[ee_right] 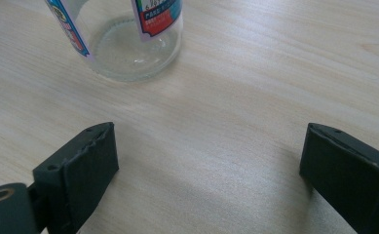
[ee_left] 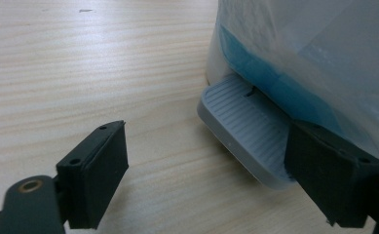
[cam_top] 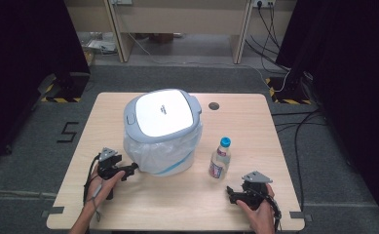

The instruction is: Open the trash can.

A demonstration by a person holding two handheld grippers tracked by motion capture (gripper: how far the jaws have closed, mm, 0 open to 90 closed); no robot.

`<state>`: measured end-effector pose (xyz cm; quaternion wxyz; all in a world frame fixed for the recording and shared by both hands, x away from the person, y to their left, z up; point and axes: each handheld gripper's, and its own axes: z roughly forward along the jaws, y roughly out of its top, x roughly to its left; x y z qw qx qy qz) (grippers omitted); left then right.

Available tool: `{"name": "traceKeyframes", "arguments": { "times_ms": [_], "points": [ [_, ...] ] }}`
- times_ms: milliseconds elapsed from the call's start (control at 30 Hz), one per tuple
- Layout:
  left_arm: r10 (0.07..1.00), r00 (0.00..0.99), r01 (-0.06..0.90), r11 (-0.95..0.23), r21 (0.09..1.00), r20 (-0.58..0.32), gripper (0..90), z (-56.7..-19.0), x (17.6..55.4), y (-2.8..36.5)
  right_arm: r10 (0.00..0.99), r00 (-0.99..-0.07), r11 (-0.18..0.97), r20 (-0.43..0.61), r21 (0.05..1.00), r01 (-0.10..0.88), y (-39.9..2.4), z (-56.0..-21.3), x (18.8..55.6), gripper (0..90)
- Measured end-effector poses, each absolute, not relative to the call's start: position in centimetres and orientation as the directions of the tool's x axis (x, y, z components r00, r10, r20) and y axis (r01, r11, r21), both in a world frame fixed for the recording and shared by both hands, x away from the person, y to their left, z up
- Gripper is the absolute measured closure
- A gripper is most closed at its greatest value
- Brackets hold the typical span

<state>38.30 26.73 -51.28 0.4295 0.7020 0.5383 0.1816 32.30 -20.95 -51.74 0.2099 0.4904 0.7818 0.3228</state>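
Note:
A white pedal bin (cam_top: pixel 163 131) with a grey-rimmed shut lid and a clear bag liner stands mid-table. Its ribbed grey foot pedal (ee_left: pixel 245 124) sticks out at the base. My left gripper (cam_top: pixel 128 170) is open at the bin's lower left, and in the left gripper view its right jaw rests over the pedal's edge (ee_left: pixel 211 185). An empty clear plastic bottle (cam_top: pixel 220 158) with a blue cap stands upright right of the bin; its base (ee_right: pixel 128 44) is just ahead of my open right gripper (ee_right: pixel 206 170), which lies near the front right edge (cam_top: pixel 233 194).
The wooden table (cam_top: pixel 240 117) has a round cable hole (cam_top: pixel 214 106) behind the bin. Dark curtains flank both sides, with cables on the floor at right and a desk frame beyond.

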Motion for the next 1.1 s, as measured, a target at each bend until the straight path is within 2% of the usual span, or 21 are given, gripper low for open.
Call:
{"name": "traceKeyframes", "arguments": {
  "times_ms": [67, 233, 300, 567, 800, 833, 1100],
  "points": [
    [0.921, 0.348, 0.584, -0.064, 0.810, -0.178, 16.1, -51.0, 38.8, 26.8, 0.900, -0.437, 0.307, -0.006, 0.719, 0.623, -20.8, -51.7, 32.0, 16.2],
    [0.917, 0.353, 0.597, -0.067, 0.799, -0.187, 14.8, -50.8, 40.6, 27.0, 0.859, -0.508, 0.307, 0.056, 0.739, 0.600, -19.4, -51.4, 31.0, 20.1],
    [0.922, 0.350, 0.598, -0.082, 0.797, -0.168, 14.2, -50.9, 40.9, 27.0, 0.838, -0.543, 0.329, 0.048, 0.750, 0.574, -17.9, -51.0, 30.4, 20.8],
    [0.915, 0.355, 0.576, -0.053, 0.815, -0.191, 14.4, -51.6, 40.7, 27.2, 0.750, -0.661, 0.376, 0.026, 0.806, 0.457, -11.9, -50.1, 30.1, 29.6],
    [0.914, 0.351, 0.571, -0.036, 0.820, -0.204, 14.4, -51.9, 40.6, 27.3, 0.730, -0.683, 0.390, -0.026, 0.836, 0.385, -9.0, -49.1, 31.5, 33.0],
    [0.910, 0.355, 0.567, -0.026, 0.823, -0.215, 14.4, -52.0, 40.5, 27.4, 0.741, -0.669, 0.408, -0.062, 0.833, 0.374, -8.0, -48.9, 31.9, 34.2],
    [0.905, 0.369, 0.556, -0.031, 0.830, -0.213, 14.3, -52.2, 39.4, 27.6, 0.781, -0.615, 0.388, -0.104, 0.853, 0.349, -5.5, -49.2, 34.3, 39.0]
  ]
}}
